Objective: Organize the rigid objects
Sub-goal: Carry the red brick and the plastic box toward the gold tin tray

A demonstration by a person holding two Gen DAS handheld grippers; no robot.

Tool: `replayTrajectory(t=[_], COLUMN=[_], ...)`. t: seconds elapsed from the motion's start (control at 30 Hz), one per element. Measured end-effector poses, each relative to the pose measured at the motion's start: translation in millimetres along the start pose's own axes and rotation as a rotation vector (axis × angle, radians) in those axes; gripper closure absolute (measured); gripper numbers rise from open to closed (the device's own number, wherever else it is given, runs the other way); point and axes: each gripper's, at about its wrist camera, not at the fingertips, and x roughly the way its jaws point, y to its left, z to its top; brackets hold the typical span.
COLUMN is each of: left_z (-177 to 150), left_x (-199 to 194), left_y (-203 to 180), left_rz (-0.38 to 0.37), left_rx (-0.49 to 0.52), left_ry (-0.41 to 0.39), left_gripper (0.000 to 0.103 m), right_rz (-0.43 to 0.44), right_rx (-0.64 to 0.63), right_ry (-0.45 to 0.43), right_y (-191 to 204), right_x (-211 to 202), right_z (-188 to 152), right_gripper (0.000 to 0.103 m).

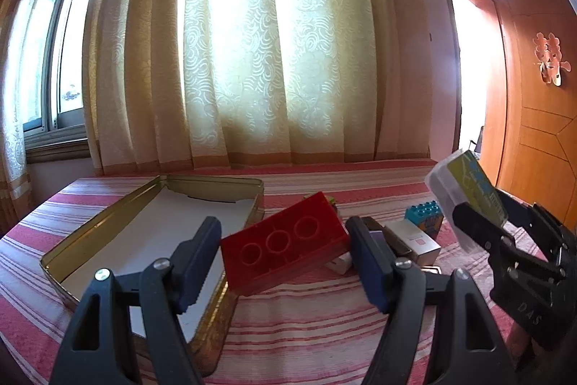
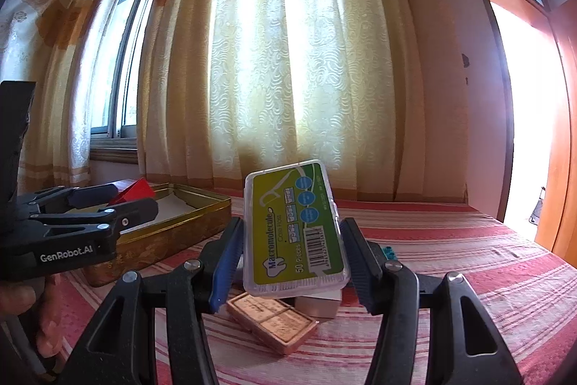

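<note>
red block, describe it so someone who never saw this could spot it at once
Start at the open gold tin on the striped cloth. Tilted against its right edge, between the left tongs, is the red block. It alone is solid red with three moulded rings.

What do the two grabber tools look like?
Both are black plastic with silver screws and dark blue ridged pads inside the jaws. The left gripper has white "GenRobot.AI" lettering on its side. The right gripper shows raised letters "DAS" on its body.

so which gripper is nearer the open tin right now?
Left. The left gripper, shut on the red block, hangs right at the open tin's near edge. The right gripper, shut on the floss box, is off to its right.
</note>
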Motion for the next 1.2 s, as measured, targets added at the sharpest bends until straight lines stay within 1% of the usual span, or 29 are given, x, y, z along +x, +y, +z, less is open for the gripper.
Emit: replayTrajectory(t=[0.4,0.7,1.0,1.2], left_z=[0.3,0.6,-0.6,-1.3], left_x=[-1.9,-3.0,-5.0,-6.2], left_y=[27.7,44.8,65.0,74.5], left_rz=[0.035,0.056,0.078,0.094], left_rx=[-0.045,-0.07,-0.099,-0.098], left_ry=[-0.002,0.003,0.01,0.011], left_gripper=[0.031,0.031,0.031,0.031], right_rz=[0.09,0.132,0.199,0.23], right_rx=[-0.046,-0.073,-0.106,-0.132], right_ry=[-0.004,-0.004,0.023,0.027], right_y=[38.7,58.4,80.0,96.5], right_x=[-1.1,1.2,4.6,6.0], right_z=[-3.0,-1.7,-3.2,-2.1], right_gripper=[0.046,0.046,0.046,0.046])
